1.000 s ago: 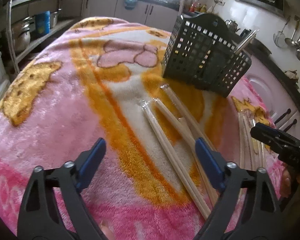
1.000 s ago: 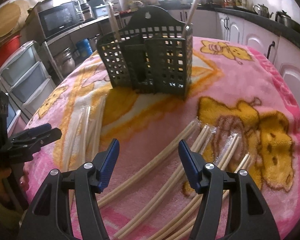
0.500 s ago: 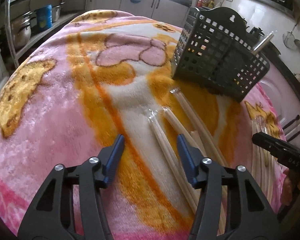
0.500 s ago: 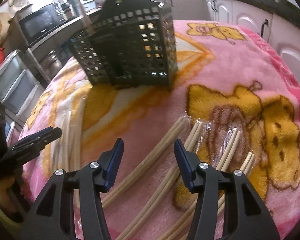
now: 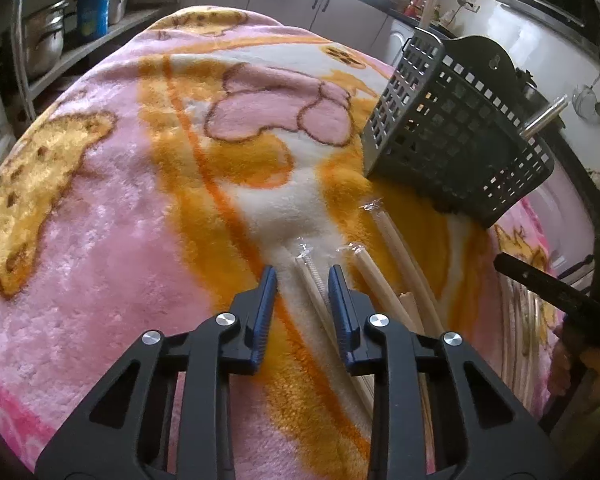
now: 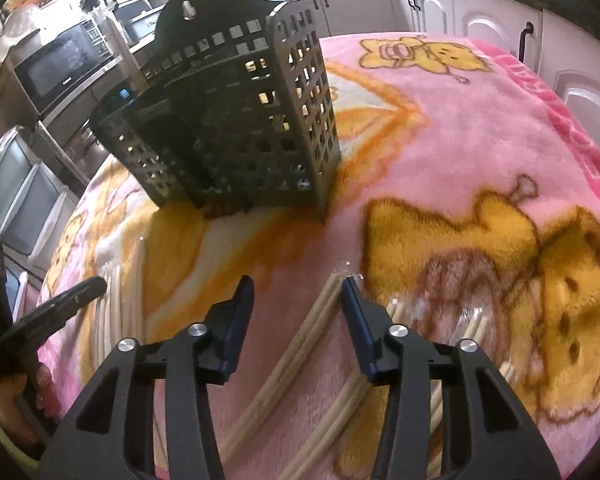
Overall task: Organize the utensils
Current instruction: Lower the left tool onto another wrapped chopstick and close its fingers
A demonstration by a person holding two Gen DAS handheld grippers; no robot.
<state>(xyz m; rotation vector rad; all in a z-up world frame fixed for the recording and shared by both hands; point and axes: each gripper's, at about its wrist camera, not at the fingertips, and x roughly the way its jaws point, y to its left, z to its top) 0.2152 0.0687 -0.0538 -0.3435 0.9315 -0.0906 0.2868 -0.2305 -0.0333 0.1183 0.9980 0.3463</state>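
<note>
1. A pink and orange blanket (image 5: 100, 240) covers the table in a kitchen.
2. The left claw (image 5: 302, 280), just closing, straddles a wrapped chopstick pair (image 5: 314, 284) without pinching it.
3. The right claw (image 6: 298, 292), also closing, brackets another pair (image 6: 300, 332), ungripped, before the dark basket (image 6: 236, 120).

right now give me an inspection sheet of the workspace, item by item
surface: pink and orange cartoon blanket covers the table.
job's things: dark perforated utensil basket stands upright, a few sticks in it; wrapped chopstick pairs lie loose in two groups in front of it.
clutter: nothing seen.
tongs: left tongs have just been closing, one wrapped pair between the pads, no contact shown; right tongs have just been closing, straddling a pair, not gripping.
cables: nothing seen.
surroundings: kitchen cabinets, microwave, pots on a shelf.
</note>
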